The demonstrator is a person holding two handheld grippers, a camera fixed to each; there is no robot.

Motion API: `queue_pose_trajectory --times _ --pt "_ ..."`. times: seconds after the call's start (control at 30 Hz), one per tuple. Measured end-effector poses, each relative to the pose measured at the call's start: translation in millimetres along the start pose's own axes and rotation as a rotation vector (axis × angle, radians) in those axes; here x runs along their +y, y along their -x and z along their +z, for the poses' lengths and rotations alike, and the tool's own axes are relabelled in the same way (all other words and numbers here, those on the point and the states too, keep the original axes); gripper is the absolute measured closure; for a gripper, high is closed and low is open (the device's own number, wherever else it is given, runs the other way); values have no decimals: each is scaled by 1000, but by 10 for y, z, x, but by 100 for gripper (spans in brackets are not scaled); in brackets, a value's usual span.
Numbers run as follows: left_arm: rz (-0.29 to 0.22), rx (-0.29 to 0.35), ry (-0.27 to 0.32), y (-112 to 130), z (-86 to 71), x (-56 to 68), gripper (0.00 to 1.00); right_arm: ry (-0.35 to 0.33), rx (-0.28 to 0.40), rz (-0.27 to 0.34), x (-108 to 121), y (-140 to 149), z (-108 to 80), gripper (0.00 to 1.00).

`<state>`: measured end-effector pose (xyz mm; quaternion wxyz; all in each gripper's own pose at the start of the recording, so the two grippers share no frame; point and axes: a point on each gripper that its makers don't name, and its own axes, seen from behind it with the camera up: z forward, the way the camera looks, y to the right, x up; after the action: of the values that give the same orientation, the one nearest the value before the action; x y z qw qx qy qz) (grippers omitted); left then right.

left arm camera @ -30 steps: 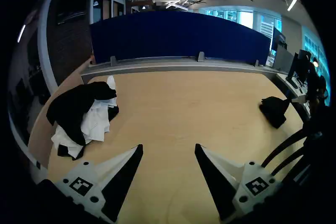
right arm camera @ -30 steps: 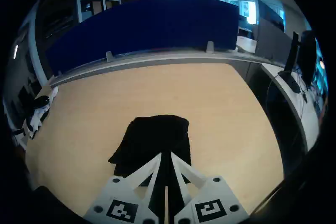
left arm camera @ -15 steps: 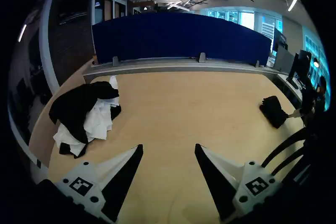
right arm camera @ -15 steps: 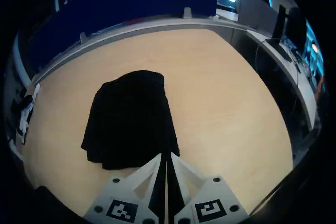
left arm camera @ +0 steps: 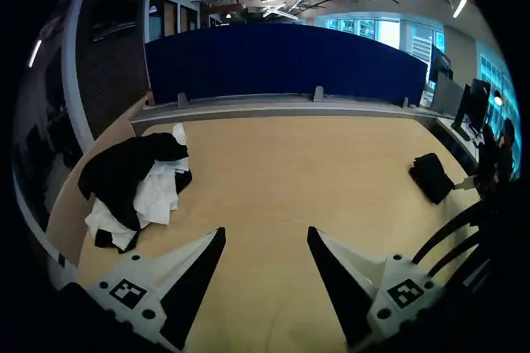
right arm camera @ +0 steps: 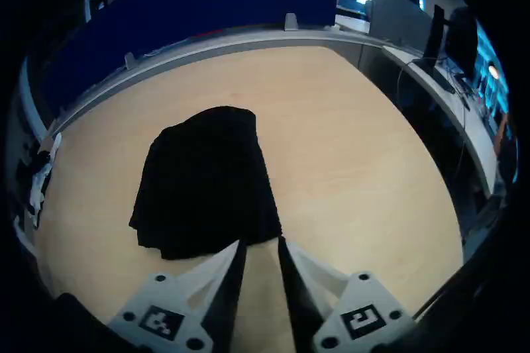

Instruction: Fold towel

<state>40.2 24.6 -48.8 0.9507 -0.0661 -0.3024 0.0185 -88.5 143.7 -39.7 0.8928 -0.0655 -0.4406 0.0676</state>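
Towel (right arm camera: 205, 184), black and folded, is lying just ahead of the right gripper (right arm camera: 260, 242), whose fingers are sitting narrowly parted and empty. Soft and limp, it is probably wanting an edge pinch. Left gripper (left arm camera: 265, 228) is gaping wide.

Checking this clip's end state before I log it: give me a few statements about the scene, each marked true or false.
The black towel lies folded on the table. True.
The right gripper is clamped on the towel. False: its fingers stand apart, with bare table between them.
The left gripper is open and holds nothing. True.
The cloth pile is all white. False: black and white pieces are mixed.
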Motion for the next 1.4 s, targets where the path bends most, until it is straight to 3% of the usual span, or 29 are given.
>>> queue_pose_trajectory --times 0.17,0.3,0.6,0.77,1.07,1.4 --pt "3 5 0 -9 -13 -14 9 4 24 -18 -12 -6 -65 21" --pt "0 9 1 -9 -26 -11 9 -1 45 -22 -59 -39 -134 0" --pt "-21 23 4 -35 -49 -27 9 -19 116 -54 -257 -211 -349 0" --pt "-27 41 4 -71 -51 -60 9 -52 187 -68 -499 -379 -520 0" --pt "-54 99 12 -199 -63 -94 9 -117 390 -117 -1088 -824 -986 0" --pt "-98 230 14 -523 -135 -190 9 -157 666 -117 -1551 -1321 -1639 0"
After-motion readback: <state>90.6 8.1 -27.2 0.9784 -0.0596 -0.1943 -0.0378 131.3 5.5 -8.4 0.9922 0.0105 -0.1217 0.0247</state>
